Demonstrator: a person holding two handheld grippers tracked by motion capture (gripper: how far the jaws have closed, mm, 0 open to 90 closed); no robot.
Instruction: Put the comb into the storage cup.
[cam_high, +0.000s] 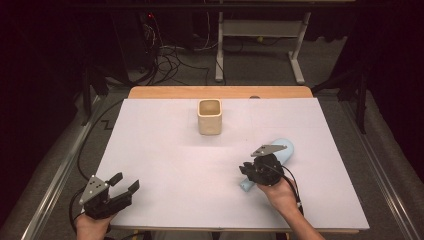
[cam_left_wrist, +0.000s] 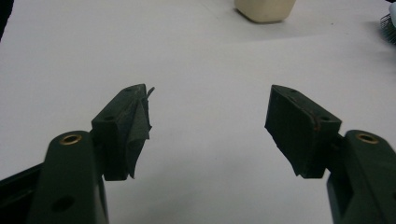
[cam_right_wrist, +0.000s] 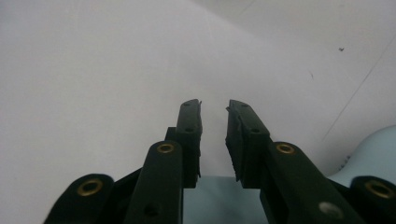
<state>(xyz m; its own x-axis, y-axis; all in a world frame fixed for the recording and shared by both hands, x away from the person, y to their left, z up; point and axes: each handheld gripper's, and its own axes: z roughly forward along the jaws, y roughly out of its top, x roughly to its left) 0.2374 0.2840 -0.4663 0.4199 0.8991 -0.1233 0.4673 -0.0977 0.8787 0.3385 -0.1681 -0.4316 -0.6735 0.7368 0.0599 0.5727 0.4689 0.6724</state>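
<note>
A light blue hairbrush lies on the white sheet at the right, its handle end toward the front. My right gripper hovers over the handle and points left. In the right gripper view its jaws stand close together with a narrow gap that shows bare sheet. The blue handle lies beneath the jaw bases, with the brush head at the right. My left gripper rests near the front left corner, open, with nothing between its jaws. A cream square cup stands upright at the back centre.
The white sheet covers a wooden table. In the left gripper view the cup stands ahead, with brush bristles at the right edge. Cables and a metal stand are on the floor beyond the table.
</note>
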